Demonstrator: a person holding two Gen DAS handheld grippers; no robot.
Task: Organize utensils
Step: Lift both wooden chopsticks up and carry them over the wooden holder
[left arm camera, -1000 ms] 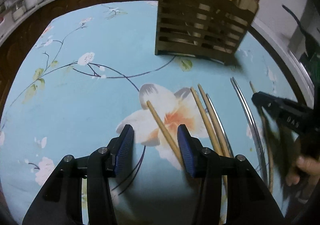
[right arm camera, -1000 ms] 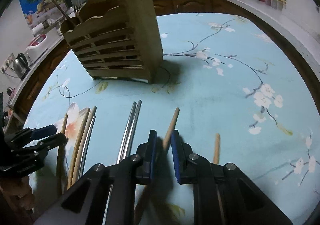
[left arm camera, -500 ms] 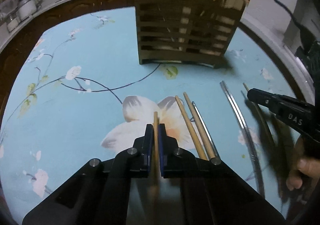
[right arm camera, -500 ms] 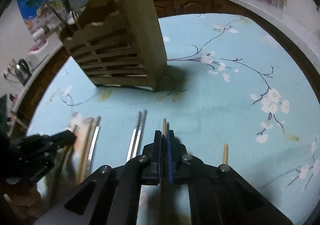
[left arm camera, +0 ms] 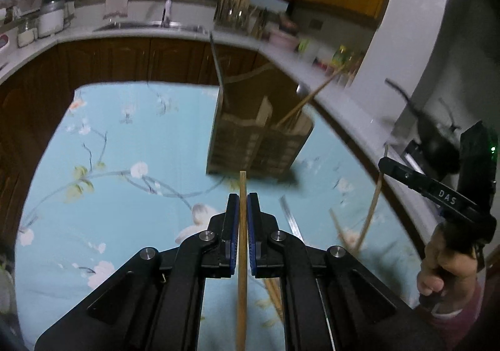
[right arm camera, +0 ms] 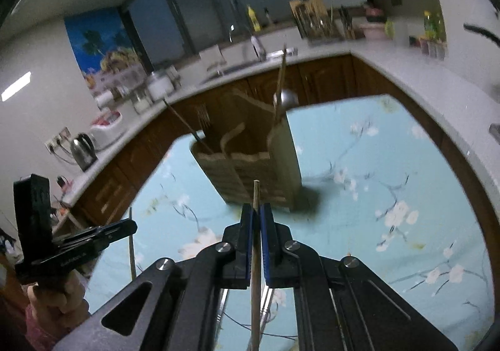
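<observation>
My left gripper (left arm camera: pixel 243 199) is shut on a wooden chopstick (left arm camera: pixel 242 257) and holds it above the table, tip toward the wooden utensil holder (left arm camera: pixel 256 144). My right gripper (right arm camera: pixel 256 210) is shut on another wooden chopstick (right arm camera: pixel 255 257), also lifted, tip toward the holder (right arm camera: pixel 250 169). The holder has a chopstick, a spoon and forks in it. The right gripper (left arm camera: pixel 382 163) shows at the right of the left wrist view. The left gripper (right arm camera: pixel 132 226) shows at the left of the right wrist view. More chopsticks (left arm camera: pixel 339 229) lie on the table below, partly hidden.
The table has a light blue floral cloth (left arm camera: pixel 125 163). Metal chopsticks (left arm camera: pixel 289 218) lie on it beside the wooden ones. A kitchen counter (right arm camera: pixel 406 63) with a sink, kettle (right arm camera: pixel 82 149) and jars runs behind the table.
Both grippers closed on a chopstick each and lifted them off the table, tilting up so the views now face the holder and the kitchen behind.
</observation>
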